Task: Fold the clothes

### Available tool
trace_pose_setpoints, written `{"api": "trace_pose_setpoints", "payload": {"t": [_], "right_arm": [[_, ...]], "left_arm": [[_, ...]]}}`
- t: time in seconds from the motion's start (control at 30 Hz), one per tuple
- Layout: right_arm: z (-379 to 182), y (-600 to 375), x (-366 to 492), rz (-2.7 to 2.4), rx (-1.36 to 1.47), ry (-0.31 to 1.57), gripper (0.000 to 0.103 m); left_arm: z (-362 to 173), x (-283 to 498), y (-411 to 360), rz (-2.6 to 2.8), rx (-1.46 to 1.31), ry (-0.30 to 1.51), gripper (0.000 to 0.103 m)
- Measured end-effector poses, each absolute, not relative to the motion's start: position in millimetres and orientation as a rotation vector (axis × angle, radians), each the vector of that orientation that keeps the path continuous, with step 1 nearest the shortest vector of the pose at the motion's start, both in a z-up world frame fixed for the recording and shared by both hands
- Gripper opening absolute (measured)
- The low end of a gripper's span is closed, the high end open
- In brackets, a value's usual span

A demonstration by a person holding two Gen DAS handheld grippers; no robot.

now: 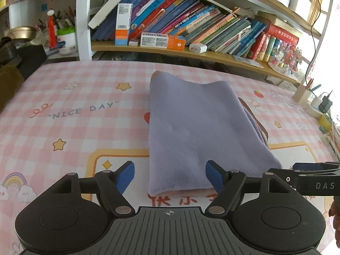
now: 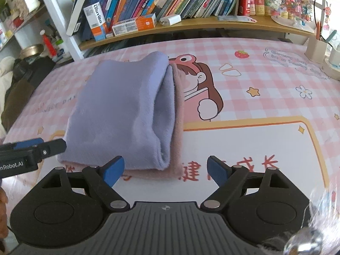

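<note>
A folded lilac cloth [image 1: 191,131] with a pink inner side lies on the pink checked table mat [image 1: 74,110]. It also shows in the right wrist view [image 2: 123,114], its pink layer sticking out along the right edge. My left gripper [image 1: 170,176] is open and empty, its jaws on either side of the cloth's near edge, just short of it. My right gripper [image 2: 164,170] is open and empty in front of the cloth's near right corner. Each gripper shows at the edge of the other's view.
A bookshelf [image 1: 191,53] full of books stands along the table's far edge. A pen holder [image 2: 316,46] and chargers [image 1: 325,104] stand at the far right. Dark bags [image 1: 12,63] lie beyond the left edge.
</note>
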State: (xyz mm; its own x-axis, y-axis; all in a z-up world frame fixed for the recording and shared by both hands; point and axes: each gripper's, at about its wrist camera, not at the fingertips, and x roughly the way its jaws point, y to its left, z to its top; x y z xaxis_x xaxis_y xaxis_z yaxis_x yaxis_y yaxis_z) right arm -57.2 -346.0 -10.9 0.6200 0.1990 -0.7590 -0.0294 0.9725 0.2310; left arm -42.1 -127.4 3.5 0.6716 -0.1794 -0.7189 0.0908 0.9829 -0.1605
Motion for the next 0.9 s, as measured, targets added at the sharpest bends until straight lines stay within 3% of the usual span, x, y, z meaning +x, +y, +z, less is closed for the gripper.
{"api": "trace_pose_setpoints", "payload": {"t": [0.57, 0.7, 0.87, 0.9], "right_arm": [[-42.5, -387.7, 23.5, 0.152, 0.629, 1.01, 0.081], [-47.0, -384.6, 32.4, 0.214, 0.65, 1.04, 0.056], [-46.2, -378.9, 40.1, 0.249, 0.626, 1.051, 0.054], [-42.8, -375.7, 39.1, 0.256, 0.598, 1.036, 0.049]], "left_arm": [[-27.6, 42.3, -106.7, -0.216, -0.377, 0.977, 0.076], [-32.4, 47.4, -108.9, -0.233, -0.422, 0.993, 0.075], [-36.6, 49.8, -113.8, -0.218, -0.46, 0.99, 0.067], [-36.0, 50.2, -115.1, -0.21, -0.459, 0.989, 0.065]]}}
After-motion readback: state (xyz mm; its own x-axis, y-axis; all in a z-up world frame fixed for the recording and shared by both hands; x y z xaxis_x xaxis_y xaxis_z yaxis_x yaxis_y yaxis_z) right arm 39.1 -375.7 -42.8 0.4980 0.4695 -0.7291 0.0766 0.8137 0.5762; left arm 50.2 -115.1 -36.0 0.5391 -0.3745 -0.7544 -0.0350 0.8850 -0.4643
